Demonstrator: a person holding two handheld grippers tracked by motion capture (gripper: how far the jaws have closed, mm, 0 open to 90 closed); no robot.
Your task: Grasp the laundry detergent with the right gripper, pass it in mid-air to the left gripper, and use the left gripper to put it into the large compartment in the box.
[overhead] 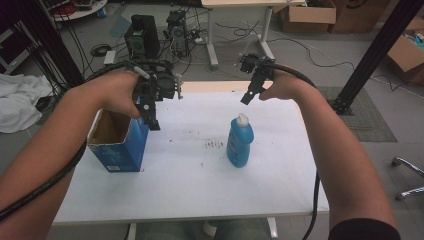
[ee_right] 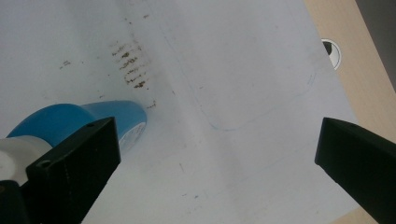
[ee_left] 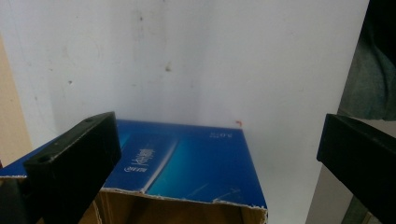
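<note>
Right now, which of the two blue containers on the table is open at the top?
The blue cardboard box under the left tongs: its top is torn open, showing brown inside. The blue bottle wears a white cap.

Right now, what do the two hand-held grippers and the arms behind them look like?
Both the left hand-held gripper and right hand-held gripper are black, with blocky flat-faced jaws. A thick black ribbed cable trails from each. Forearms are bare; a dark sleeve edge shows on the right arm.

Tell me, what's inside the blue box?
The blue box is open on top. In the high view you see bare brown cardboard walls inside, nothing else. Its bottom is hidden by the walls and by the left tongs hanging over the rim, so something could lie there.
</note>
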